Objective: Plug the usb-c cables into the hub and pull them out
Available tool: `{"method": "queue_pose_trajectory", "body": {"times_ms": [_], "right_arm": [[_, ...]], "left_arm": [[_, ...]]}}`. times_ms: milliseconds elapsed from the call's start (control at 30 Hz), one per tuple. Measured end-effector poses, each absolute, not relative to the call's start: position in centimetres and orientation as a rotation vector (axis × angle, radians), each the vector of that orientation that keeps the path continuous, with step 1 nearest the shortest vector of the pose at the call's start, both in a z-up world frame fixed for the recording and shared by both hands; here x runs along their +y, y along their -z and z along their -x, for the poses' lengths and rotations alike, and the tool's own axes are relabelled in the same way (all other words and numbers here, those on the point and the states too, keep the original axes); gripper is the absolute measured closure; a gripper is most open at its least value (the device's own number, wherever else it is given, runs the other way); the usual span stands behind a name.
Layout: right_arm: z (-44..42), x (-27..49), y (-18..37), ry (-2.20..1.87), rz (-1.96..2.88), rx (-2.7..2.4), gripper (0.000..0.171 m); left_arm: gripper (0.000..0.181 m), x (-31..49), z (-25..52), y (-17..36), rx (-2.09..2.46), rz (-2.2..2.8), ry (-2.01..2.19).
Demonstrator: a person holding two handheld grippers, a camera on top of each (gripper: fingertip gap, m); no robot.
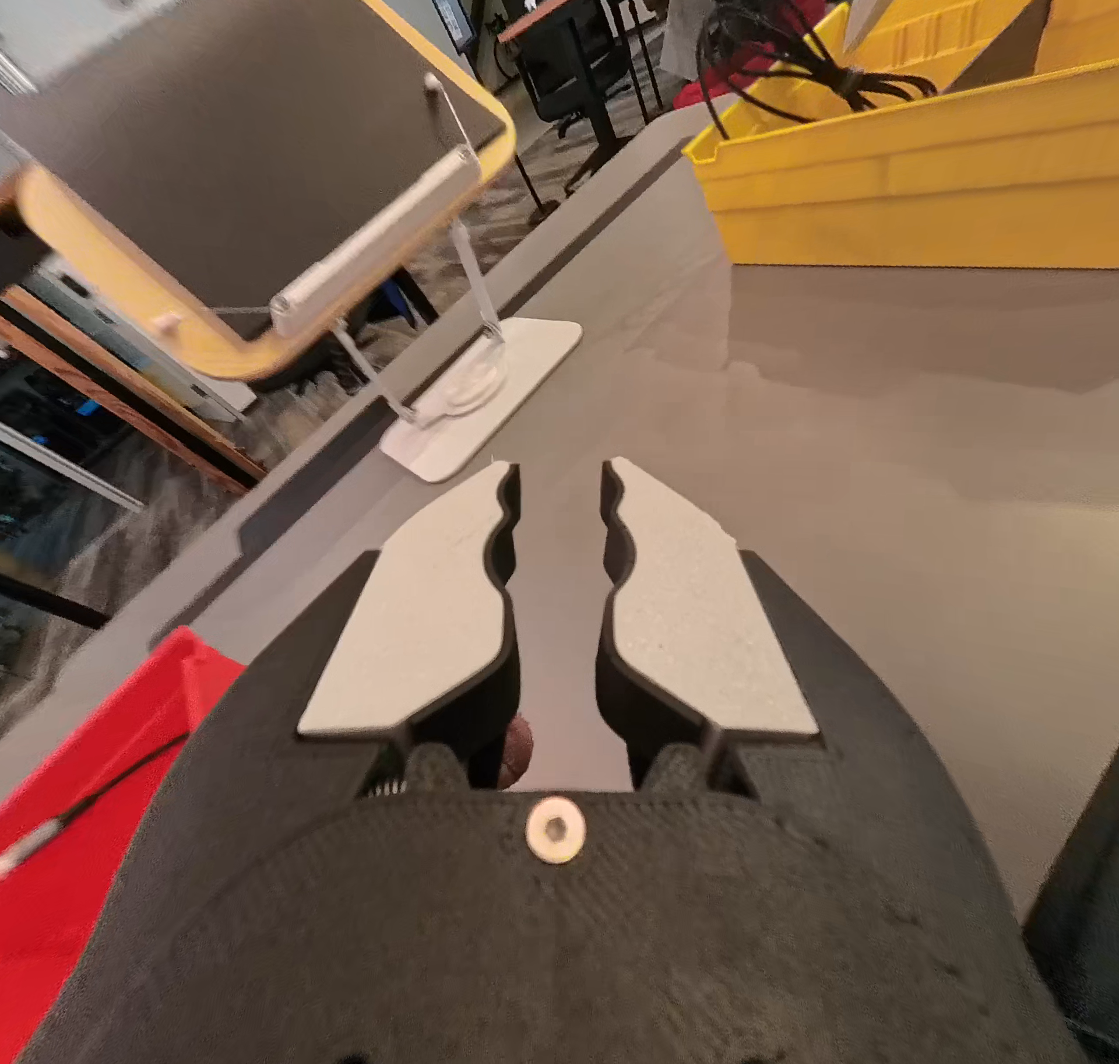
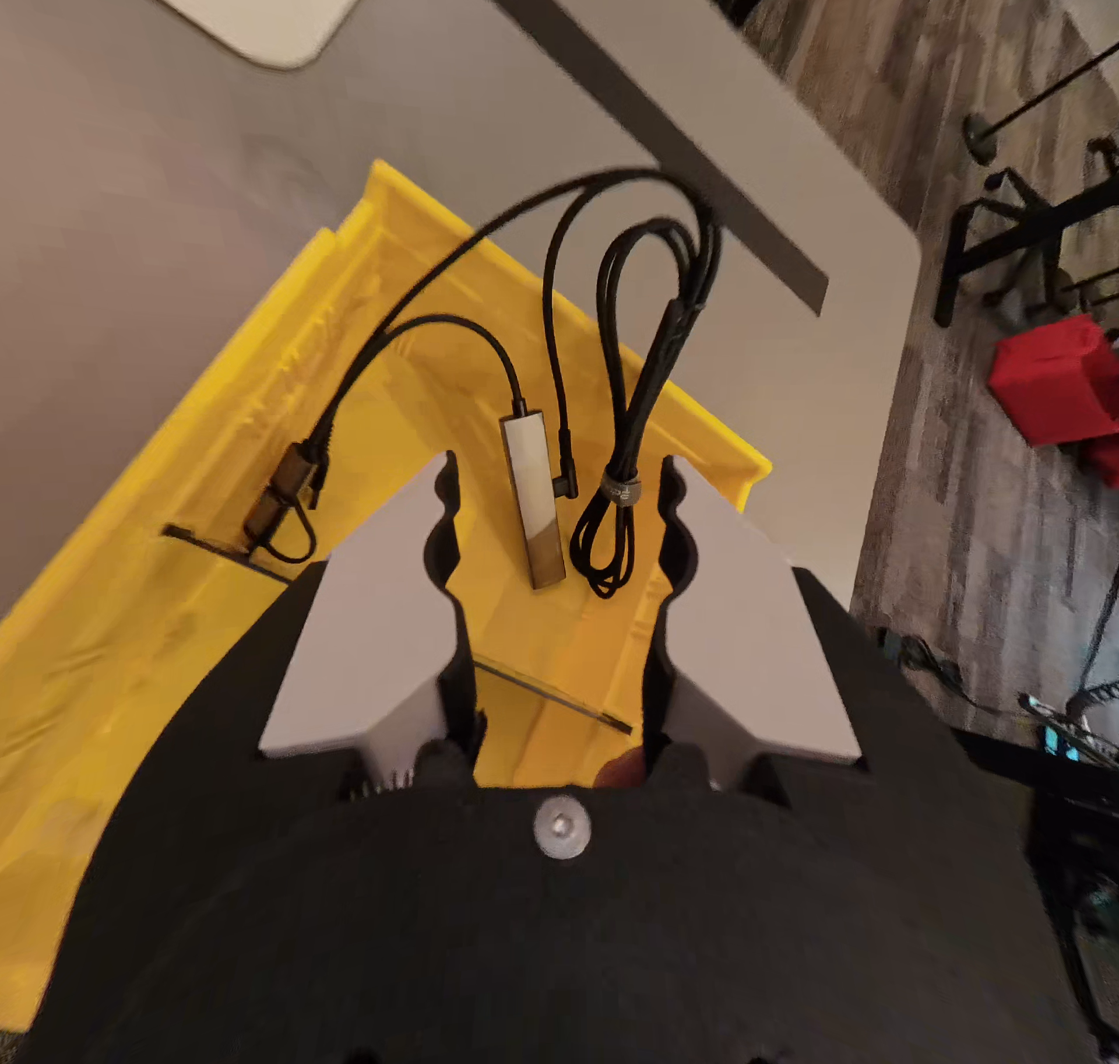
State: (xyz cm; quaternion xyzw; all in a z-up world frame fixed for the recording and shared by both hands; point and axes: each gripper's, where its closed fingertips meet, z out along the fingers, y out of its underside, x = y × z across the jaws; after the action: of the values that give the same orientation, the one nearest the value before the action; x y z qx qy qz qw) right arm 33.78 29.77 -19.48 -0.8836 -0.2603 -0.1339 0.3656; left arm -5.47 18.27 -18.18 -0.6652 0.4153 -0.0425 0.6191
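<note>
The left gripper (image 1: 560,477) hangs low over the bare grey table (image 1: 848,490), its two pale, grainy-faced fingers (image 1: 424,611) a little apart with nothing between them; their inner edges are black and wavy, set in a rough black printed body with a shiny metal washer at the lower middle. Just beyond the tips stands a white flat-footed stand (image 1: 484,393) on thin metal rods, carrying a dark panel with a rounded wooden rim at the upper left of the frame. A red bin (image 1: 91,823) sits at the lower left, and a glossy yellow plastic bin (image 1: 908,187) fills the upper right, black cords rising out of it.

The right gripper (image 2: 557,465) looks straight down, spread wide and empty above the yellow bin (image 2: 181,611). Between its tips, on the bin floor, lies the hub (image 2: 533,502), a slim silvery metal bar with its own short black lead curving from the far end. Plugged into the hub's right side is an angled black plug of a braided cable (image 2: 642,429), whose bundle lies just right of the hub, cinched by a grey strap; the strap carries small markings too blurred to read. At the left of the bin a second cable (image 2: 290,484) ends in brownish metal plugs. A red box (image 2: 1053,381) sits on the wood-look floor at the right.
</note>
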Motion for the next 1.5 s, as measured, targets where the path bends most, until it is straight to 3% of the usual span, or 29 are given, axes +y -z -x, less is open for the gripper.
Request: {"method": "queue_pose_trajectory", "body": {"times_ms": [33,233,333,400,567,767,967,1033,1133,1267,1500], "right_arm": [[-33.4,29.5,18.5,0.326,2.24,-0.662,0.109],[-27.4,26.5,16.0,0.196,2.068,-0.784,0.117],[-26.9,25.7,14.6,0.437,1.953,-0.816,0.149],[-24.8,24.6,14.4,0.387,1.914,-0.845,0.151],[-20.1,22.4,14.1,0.107,1.867,-0.844,0.153],[-17.8,21.2,14.5,0.129,1.816,-0.909,0.149],[-16.0,20.6,14.7,0.116,1.775,-0.943,0.149],[-15.7,20.7,15.0,0.128,1.774,-0.958,0.148],[-15.2,20.9,15.3,0.137,1.763,-0.975,0.148],[-14.6,21.0,14.9,0.12,1.746,-0.974,0.148],[-12.2,20.6,13.2,0.019,1.698,-0.976,0.149]], "left_arm": [[0.156,18.4,6.2,17.2,0.955,1.496,0.048],[0.148,21.3,16.3,9.6,0.896,1.469,-0.299],[0.146,22.1,22.5,7.0,0.869,1.54,-0.417],[0.146,22.9,26.7,6.5,0.836,1.623,-0.503],[0.143,26.1,31.9,10.2,0.95,1.774,-0.598],[0.136,32.2,33.2,18.5,1.288,1.784,-0.806],[0.127,37.3,35.8,22.8,1.426,1.656,-1.08],[0.135,38.1,35.9,23.2,1.451,1.572,-1.169],[0.168,38.5,35.0,22.4,1.433,1.463,-1.215],[0.169,38.2,35.1,20.9,1.361,1.401,-1.239],[0.171,36.3,35.0,11.9,1.104,1.255,-1.252]]}}
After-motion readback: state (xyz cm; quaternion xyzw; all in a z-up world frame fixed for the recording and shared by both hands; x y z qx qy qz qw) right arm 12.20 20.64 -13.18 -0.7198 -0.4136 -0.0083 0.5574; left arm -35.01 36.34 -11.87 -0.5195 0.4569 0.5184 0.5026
